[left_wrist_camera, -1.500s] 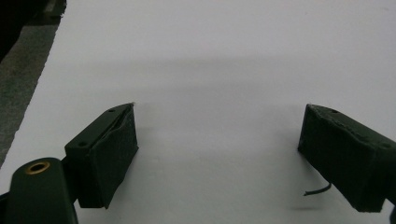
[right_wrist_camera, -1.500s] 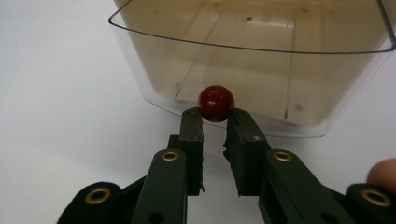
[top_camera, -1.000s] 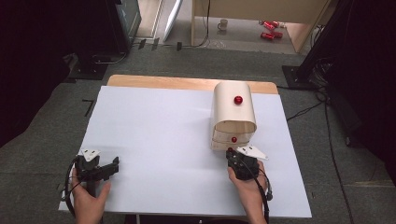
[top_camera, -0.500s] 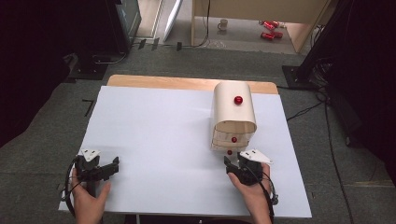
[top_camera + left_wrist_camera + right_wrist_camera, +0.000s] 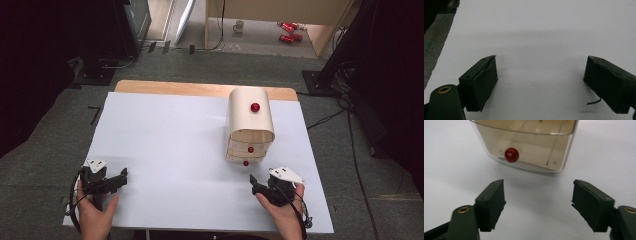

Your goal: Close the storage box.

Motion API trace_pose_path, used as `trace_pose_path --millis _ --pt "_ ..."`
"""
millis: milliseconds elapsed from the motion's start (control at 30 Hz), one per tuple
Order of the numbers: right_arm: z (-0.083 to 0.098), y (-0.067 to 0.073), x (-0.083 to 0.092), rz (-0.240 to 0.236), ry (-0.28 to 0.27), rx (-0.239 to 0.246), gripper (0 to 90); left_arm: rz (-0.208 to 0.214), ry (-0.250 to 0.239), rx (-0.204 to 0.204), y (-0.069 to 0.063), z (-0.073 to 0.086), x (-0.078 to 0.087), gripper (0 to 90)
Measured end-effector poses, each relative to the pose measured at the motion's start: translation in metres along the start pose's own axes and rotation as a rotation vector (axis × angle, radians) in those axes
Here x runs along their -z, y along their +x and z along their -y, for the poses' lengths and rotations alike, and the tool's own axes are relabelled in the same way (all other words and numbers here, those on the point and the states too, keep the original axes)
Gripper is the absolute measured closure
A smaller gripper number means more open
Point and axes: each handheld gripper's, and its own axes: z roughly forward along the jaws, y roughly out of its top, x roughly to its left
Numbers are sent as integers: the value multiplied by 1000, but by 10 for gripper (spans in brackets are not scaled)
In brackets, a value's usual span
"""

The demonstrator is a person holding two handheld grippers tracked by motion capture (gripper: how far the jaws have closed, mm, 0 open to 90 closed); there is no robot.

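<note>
The small drawer cabinet (image 5: 250, 125) stood right of centre on the white surface (image 5: 165, 150), its lowest drawer (image 5: 529, 142) with the red knob (image 5: 511, 154) seemingly pulled out. The right gripper (image 5: 537, 202), jaws wide and empty, had backed off from it; the left gripper (image 5: 541, 82) lay open, unmoved.

Small wooden arch-topped drawer cabinet w/ red ball knobs (image 5: 251, 125) stands on white-topped table (image 5: 165, 145), right of centre. Right gripper (image 5: 256, 184) just before it; left gripper (image 5: 120, 179) at near-left corner, well apart.
</note>
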Motion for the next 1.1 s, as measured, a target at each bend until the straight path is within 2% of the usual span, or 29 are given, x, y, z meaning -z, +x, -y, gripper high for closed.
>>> trace_pose_path --millis 133,200,333,400,567,733,867,1100 --pt "5 -7 4 16 11 11 181 0 0 0 0 0 0 118" --pt "9 -13 7 27 18 4 139 0 0 0 0 0 0 118" --pt "13 -20 10 47 24 -2 114 0 0 0 0 0 0 118" --pt "17 -28 13 64 29 -15 62 0 0 0 0 0 0 118" --pt "22 -36 17 65 47 -18 0 0 0 0 0 0 0 118" --pt "30 -46 20 112 63 2 0 0 0 0 0 0 0 119" --pt "36 -54 19 138 69 -10 0 0 0 0 0 0 0 118" --pt "46 -60 11 135 89 10 0 0 0 0 0 0 0 119"
